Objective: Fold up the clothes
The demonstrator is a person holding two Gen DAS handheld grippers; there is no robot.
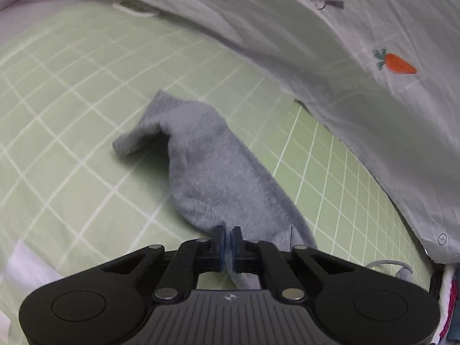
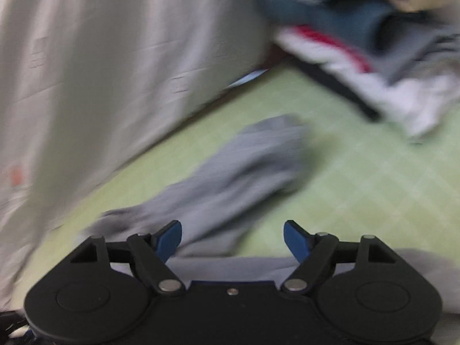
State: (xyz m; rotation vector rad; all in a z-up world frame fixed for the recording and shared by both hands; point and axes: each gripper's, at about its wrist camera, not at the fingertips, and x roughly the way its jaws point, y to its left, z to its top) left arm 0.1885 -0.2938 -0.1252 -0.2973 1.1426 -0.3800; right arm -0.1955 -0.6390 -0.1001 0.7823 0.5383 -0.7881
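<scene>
A grey sock [image 1: 210, 169] lies on the green checked sheet [image 1: 72, 132]; its far end is folded over to the left. My left gripper [image 1: 229, 237] is shut on the sock's near edge. In the blurred right wrist view a grey sock [image 2: 230, 178] stretches from the jaws up to the right on the sheet [image 2: 359, 187]. My right gripper [image 2: 233, 240] is open just above the sock's near end, holding nothing.
A white quilt with a carrot print [image 1: 396, 63] runs along the back and right; it also shows in the right wrist view [image 2: 100, 72] at left. A pile of clothes [image 2: 373, 43] in blue, grey, white and red lies at the upper right.
</scene>
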